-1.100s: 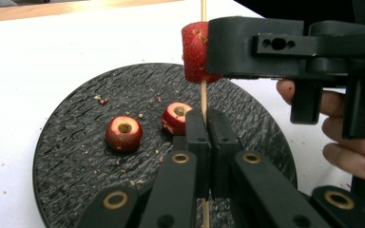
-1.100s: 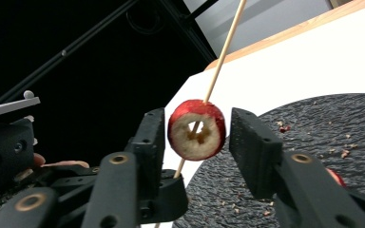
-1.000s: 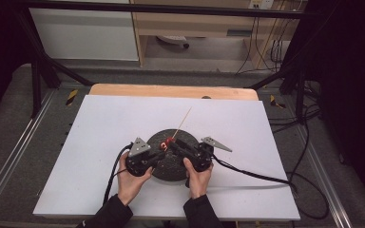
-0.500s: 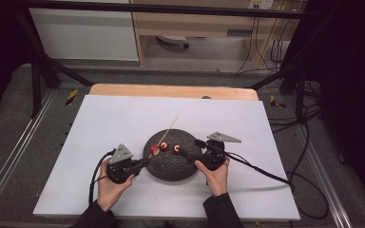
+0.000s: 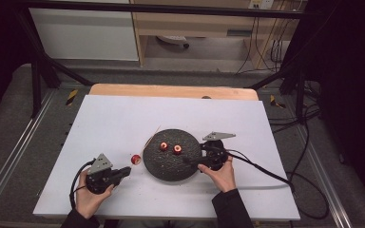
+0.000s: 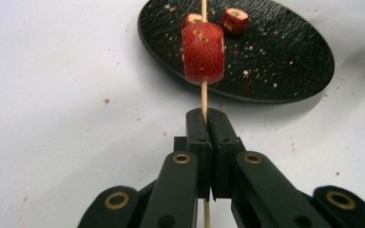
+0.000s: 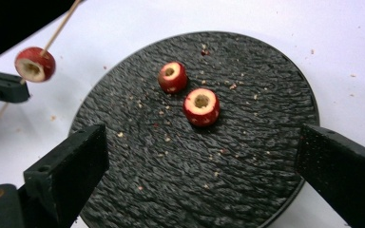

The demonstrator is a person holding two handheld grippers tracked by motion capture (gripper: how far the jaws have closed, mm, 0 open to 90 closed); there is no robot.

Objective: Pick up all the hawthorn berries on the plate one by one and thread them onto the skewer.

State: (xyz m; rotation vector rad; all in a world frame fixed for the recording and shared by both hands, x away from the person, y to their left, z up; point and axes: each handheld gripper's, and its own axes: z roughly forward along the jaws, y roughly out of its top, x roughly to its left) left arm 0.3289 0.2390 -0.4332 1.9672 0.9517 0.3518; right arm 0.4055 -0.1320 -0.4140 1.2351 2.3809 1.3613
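Note:
A black round plate (image 5: 173,166) lies on the white table top, with two cored red fruit pieces (image 5: 163,146) (image 5: 177,149) on it. My left gripper (image 5: 123,172) is left of the plate, shut on a thin wooden skewer (image 6: 203,95) that carries one red fruit piece (image 6: 203,53) just beyond the jaws, above the table beside the plate's rim (image 6: 275,61). My right gripper (image 5: 192,161) reaches over the plate's right side and is open (image 7: 202,137), with nothing between its fingers. The two loose pieces (image 7: 172,77) (image 7: 201,106) lie ahead of it, and the skewered piece (image 7: 34,64) shows far left.
The white table top (image 5: 123,118) has a wooden strip (image 5: 171,90) along its back edge. Crumbs are scattered on the plate (image 7: 247,156) and around it. Each gripper trails a black cable, the right one (image 5: 266,171) running toward the table's right edge. Metal rails flank the table.
My left gripper has drawn back left and toward me with the skewer and one piece on it. The right gripper has shifted right and opened. Two pieces now lie on the plate.

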